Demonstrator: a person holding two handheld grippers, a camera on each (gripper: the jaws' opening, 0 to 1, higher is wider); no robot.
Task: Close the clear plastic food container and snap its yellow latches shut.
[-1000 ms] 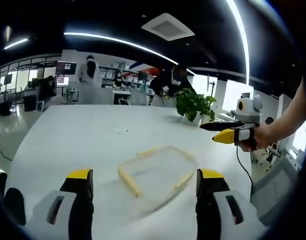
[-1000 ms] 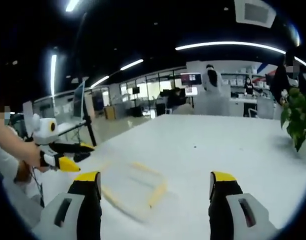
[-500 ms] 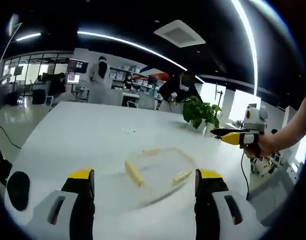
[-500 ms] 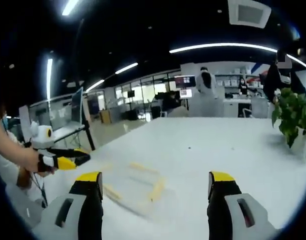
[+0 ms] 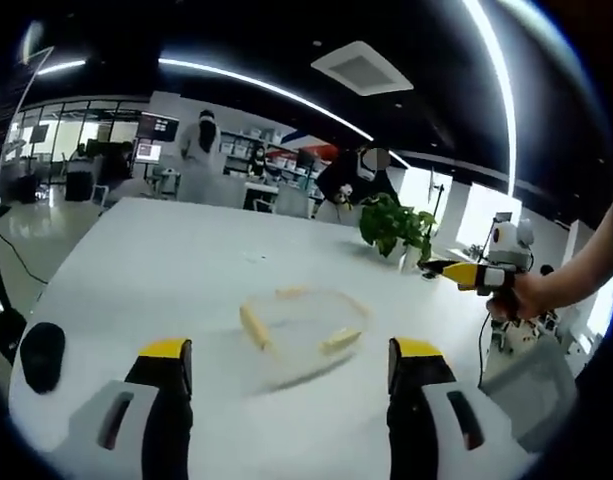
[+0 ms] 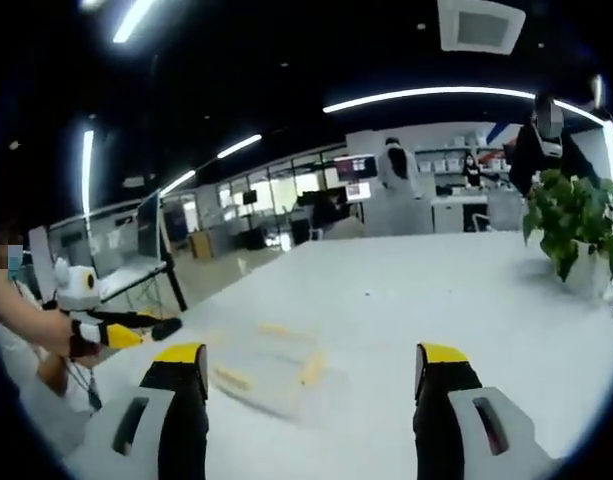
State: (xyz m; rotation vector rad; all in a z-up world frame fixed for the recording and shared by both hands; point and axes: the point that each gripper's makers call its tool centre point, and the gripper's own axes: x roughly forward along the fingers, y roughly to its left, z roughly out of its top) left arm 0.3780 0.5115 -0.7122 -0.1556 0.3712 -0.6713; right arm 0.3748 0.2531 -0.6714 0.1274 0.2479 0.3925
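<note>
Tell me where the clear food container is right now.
The clear container sits on the white table, ahead of and between the left gripper's open jaws in the left gripper view, with the potted plant beyond it to the right.

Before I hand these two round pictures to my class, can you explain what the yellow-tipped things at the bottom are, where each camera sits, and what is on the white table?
There is no robot here. A person holds one hand-held gripper in each hand, and a fisheye camera rides on each, looking forward along its two fingers. The left gripper view shows the left gripper with its yellow-tipped fingers apart; the right gripper comes in from the side, held in the person's hand. The right gripper view shows the right gripper's own fingers, also apart, and the left gripper at the side. Neither holds anything. On the white table lies the clear plastic food container with yellow latches, out ahead of the fingers. A potted plant stands farther back.
</note>
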